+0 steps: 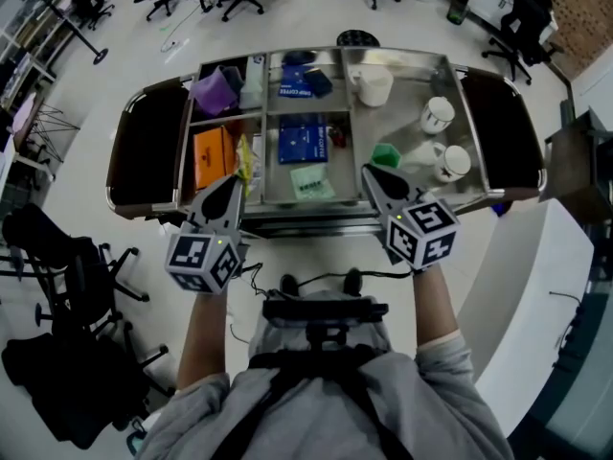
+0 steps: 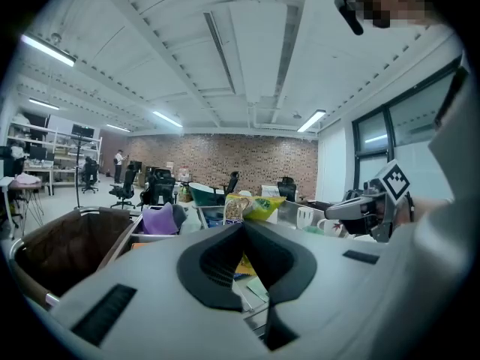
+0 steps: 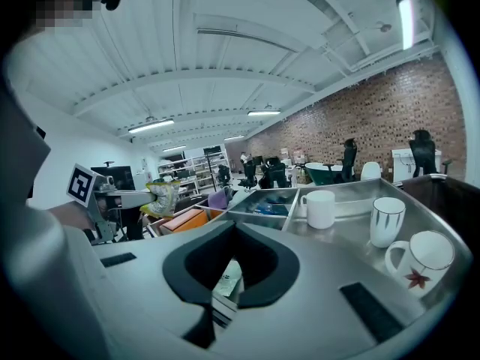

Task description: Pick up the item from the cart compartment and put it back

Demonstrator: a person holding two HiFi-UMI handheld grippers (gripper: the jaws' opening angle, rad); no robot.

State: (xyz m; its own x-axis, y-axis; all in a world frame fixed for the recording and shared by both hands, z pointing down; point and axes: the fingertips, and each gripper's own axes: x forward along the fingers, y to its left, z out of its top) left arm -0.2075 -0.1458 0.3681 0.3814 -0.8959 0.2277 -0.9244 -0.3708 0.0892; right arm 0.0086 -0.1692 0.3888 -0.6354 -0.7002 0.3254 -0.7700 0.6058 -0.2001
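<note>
The left claw [image 1: 235, 178] is closed tight on a yellow and green snack bag [image 1: 246, 165]. In the left gripper view its tips [image 2: 244, 225] meet in front of the bag [image 2: 255, 207], and in the right gripper view the bag [image 3: 163, 197] hangs from that claw at the left edge of the frame, above the orange box [image 3: 184, 220]. In the head view the bag sits at the lower left of the steel cart [image 1: 460, 73], just right of the orange box [image 1: 213, 156] and by the divider to the middle compartment. The right claw [image 1: 369, 171] is also closed, with nothing in it. Its tips [image 3: 235, 226] come together over a pale green packet [image 1: 311, 182] at the lower middle of the cart. A blue box [image 1: 303, 140] lies above that packet, and a purple item [image 1: 213, 92] lies in the upper left compartment. Three white mugs [image 1: 437, 115] stand in the right compartment, well apart from both claws.
</note>
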